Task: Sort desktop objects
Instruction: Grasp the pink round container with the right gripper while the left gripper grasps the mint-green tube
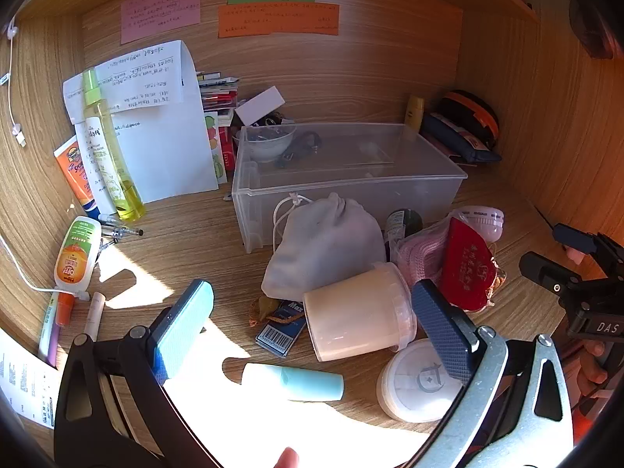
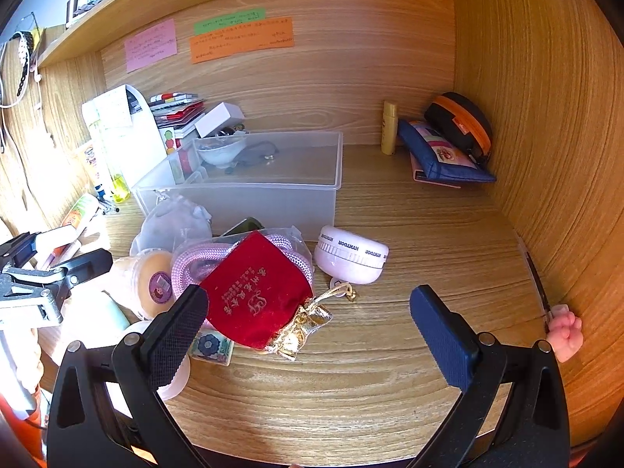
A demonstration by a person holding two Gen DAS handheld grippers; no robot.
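Cluttered wooden desk (image 2: 351, 390). Both the left gripper (image 1: 312, 323) and right gripper (image 2: 308, 318) gape fully, empty. Advisable: centre pads squarely over red pouch (image 2: 257, 292) before closing.

Wooden desk (image 2: 390, 370) bears clear bin (image 2: 273, 202), pouches, jars, bottles

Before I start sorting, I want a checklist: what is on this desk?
bin: 1, clear, middle back
white pouch: 1, in front of bin
red pouch: 1, gold cord, on pink rope
pink rope: 1, bagged
jar: 1, cream, on its side
teal tube: 1, front
round case: 1, pale pink, right of pouches
spray bottle: 1, yellow-green, left
notes: 3, pink, green, orange, back wall
left tool: 1, open
right tool: 1, open
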